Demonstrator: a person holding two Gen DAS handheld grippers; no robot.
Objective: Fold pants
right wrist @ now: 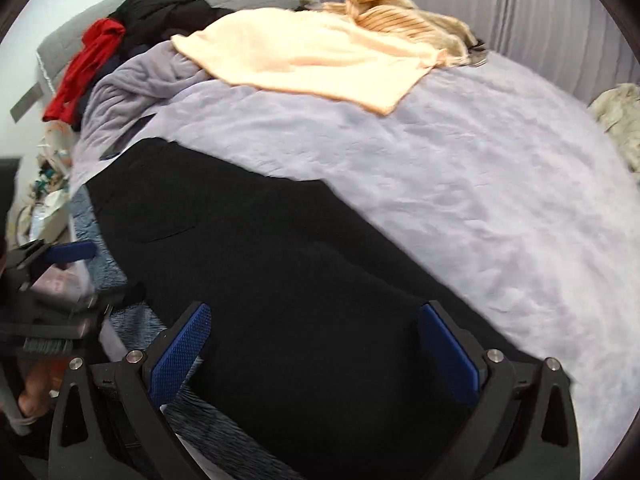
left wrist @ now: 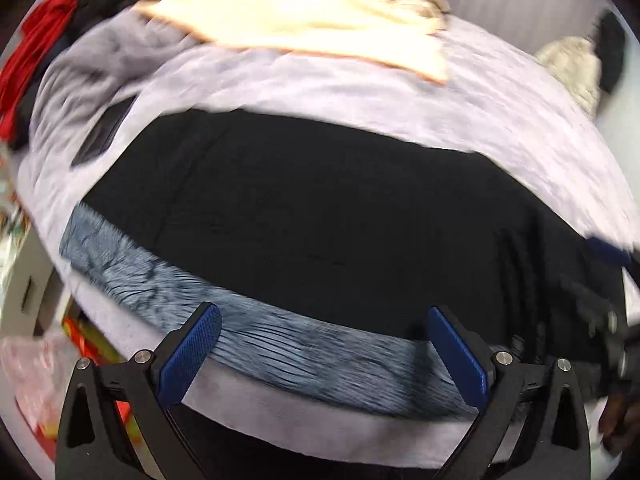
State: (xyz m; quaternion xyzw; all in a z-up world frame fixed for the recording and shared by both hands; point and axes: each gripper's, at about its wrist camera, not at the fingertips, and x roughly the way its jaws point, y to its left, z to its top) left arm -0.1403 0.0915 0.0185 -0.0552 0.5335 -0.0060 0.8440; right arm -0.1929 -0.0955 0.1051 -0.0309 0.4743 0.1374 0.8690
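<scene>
The black pants (right wrist: 280, 264) lie flat on the purple blanket (right wrist: 460, 184), ready for folding, so the left gripper (left wrist: 324, 354) and right gripper (right wrist: 316, 350) hang above them, wide open and holding nothing.

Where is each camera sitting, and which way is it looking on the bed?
Left wrist: sits on the left gripper, open, facing across the bed over the black pants; the right gripper pokes in at the right edge.
Right wrist: sits on the right gripper, open, over the black pants; the left gripper shows at the left edge.
Both share: the pants, lavender blanket, cream cloth and red garment.
</scene>
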